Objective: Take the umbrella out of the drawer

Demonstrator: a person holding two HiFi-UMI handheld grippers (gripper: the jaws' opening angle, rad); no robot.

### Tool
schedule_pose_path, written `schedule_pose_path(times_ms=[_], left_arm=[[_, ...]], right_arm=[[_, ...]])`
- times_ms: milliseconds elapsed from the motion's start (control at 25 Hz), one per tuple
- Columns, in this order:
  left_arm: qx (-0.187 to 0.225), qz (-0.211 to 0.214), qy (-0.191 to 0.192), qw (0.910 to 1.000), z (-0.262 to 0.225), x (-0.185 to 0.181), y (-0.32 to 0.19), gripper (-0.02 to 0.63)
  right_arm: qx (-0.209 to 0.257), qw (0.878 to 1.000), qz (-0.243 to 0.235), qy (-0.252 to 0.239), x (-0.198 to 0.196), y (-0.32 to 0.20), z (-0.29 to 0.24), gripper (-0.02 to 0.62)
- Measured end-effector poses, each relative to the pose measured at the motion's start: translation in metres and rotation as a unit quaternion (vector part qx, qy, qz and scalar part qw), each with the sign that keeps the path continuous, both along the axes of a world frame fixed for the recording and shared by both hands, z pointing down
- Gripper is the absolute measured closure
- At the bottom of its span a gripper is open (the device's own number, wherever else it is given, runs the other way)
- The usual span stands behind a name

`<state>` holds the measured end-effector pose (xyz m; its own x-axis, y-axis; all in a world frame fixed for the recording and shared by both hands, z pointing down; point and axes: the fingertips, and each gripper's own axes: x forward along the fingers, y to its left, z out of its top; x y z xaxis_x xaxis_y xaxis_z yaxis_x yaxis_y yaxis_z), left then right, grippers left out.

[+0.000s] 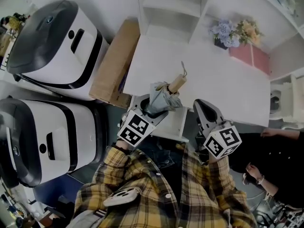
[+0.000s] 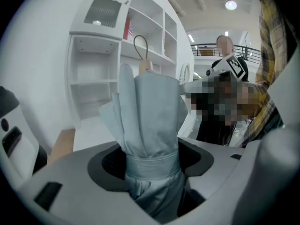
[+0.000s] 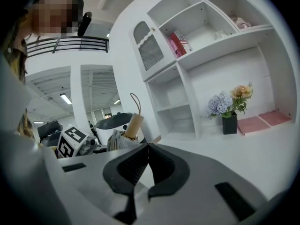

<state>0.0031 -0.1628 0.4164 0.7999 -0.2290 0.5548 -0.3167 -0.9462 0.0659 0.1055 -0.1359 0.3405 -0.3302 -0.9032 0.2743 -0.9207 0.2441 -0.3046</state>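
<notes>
A folded pale grey-blue umbrella (image 1: pixel 163 98) with a wooden handle (image 1: pixel 177 83) and a cord loop is held up over the front edge of the white desk (image 1: pixel 223 84). My left gripper (image 1: pixel 153 109) is shut on its fabric body (image 2: pixel 152 125); the handle (image 2: pixel 145 65) points away from me. My right gripper (image 1: pixel 202 109) hangs beside it at the right, jaws shut with nothing between them (image 3: pixel 143 146). In the right gripper view the umbrella (image 3: pixel 123 138) and the left gripper's marker cube (image 3: pixel 71 141) show at the left. The drawer is hidden under my grippers.
A dark vase of flowers (image 1: pixel 227 33) and a pink box (image 1: pixel 251 57) stand at the desk's back right, under white shelves (image 1: pixel 171 8). A cardboard box (image 1: pixel 114 63) leans at the desk's left. Two white machines (image 1: pixel 52 46) stand left. A seated person (image 1: pixel 278 151) is right.
</notes>
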Motion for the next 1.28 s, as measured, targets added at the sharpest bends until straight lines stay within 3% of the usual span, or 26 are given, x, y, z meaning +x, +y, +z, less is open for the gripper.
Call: schedule_pose_path(times_ms=[240,560,1280], left_arm=[[0.004,-0.047,0.066,0.9967,-0.043,-0.008,-0.013,0.296],[0.003,-0.101,0.147,0.9840,-0.086,-0.021,-0.028,0.296],[-0.002,-0.097,0.170,0.9807,-0.098,-0.021,-0.030,0.297]], right_arm=[[0.018,1.000,-0.008,0.009,0.004,-0.004,-0.015,0.578],[0.041,0.999,-0.011,0.011,0.007,-0.009,-0.028,0.578],[0.040,0.999,-0.003,0.019,0.016,-0.006,-0.026,0.578]])
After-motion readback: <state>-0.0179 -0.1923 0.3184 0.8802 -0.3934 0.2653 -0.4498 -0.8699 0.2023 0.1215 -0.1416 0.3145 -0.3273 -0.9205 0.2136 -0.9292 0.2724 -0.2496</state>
